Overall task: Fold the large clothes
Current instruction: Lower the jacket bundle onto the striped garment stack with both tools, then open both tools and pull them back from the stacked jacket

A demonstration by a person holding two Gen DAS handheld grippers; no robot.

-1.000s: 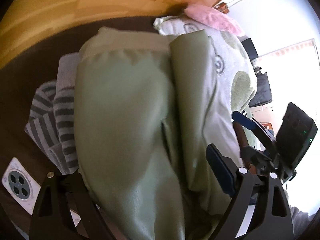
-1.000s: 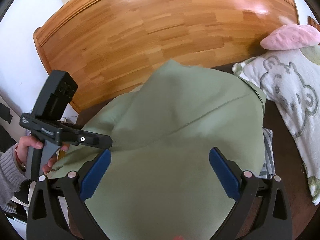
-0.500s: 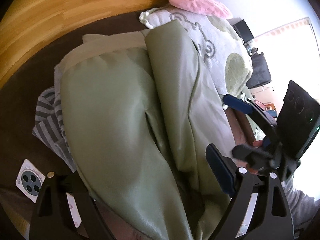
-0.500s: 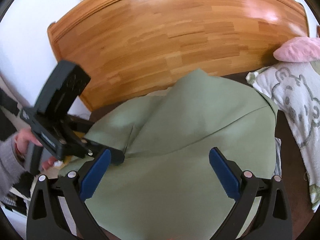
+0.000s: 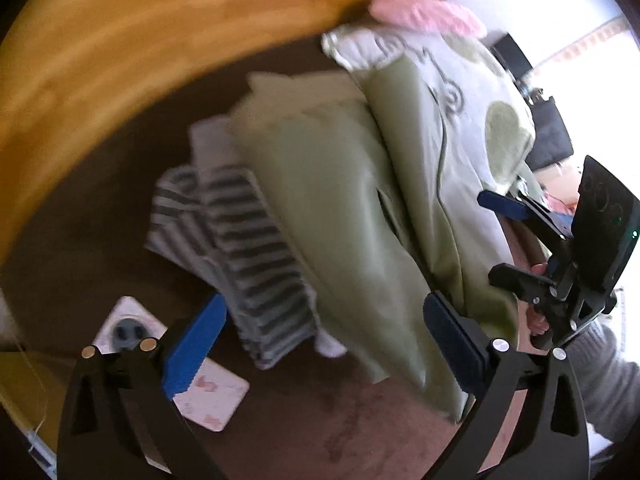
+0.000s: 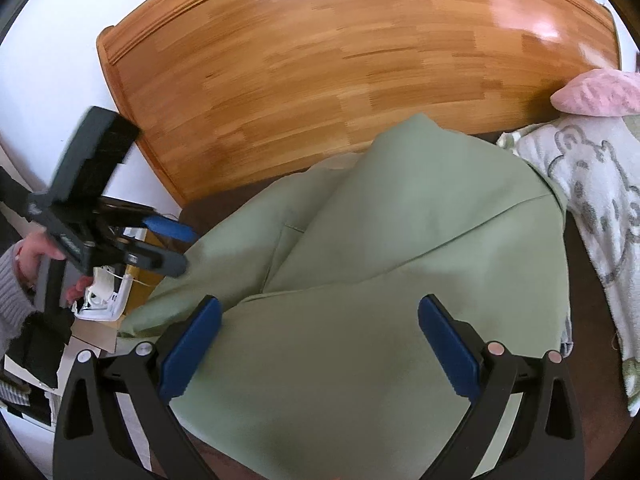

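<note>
A large pale green garment (image 5: 340,208) lies folded on the dark brown bed, also filling the right wrist view (image 6: 400,272). It rests partly on a grey striped garment (image 5: 248,248). My left gripper (image 5: 320,344) is open and empty, drawn back from the green cloth's near edge; it also shows at the left of the right wrist view (image 6: 172,248). My right gripper (image 6: 316,348) is open just above the green cloth, holding nothing; it also shows at the right of the left wrist view (image 5: 504,240).
A wooden headboard (image 6: 352,64) runs along the back. A white bear-print blanket (image 6: 592,200) and pink pillow (image 6: 596,92) lie at the right. A white power socket (image 5: 128,328) and a card (image 5: 212,396) lie near the left gripper.
The left gripper has let go of the green cloth and pulled back left; its left finger is now uncovered. The cloth has settled flatter. The right gripper has stayed open over it.
</note>
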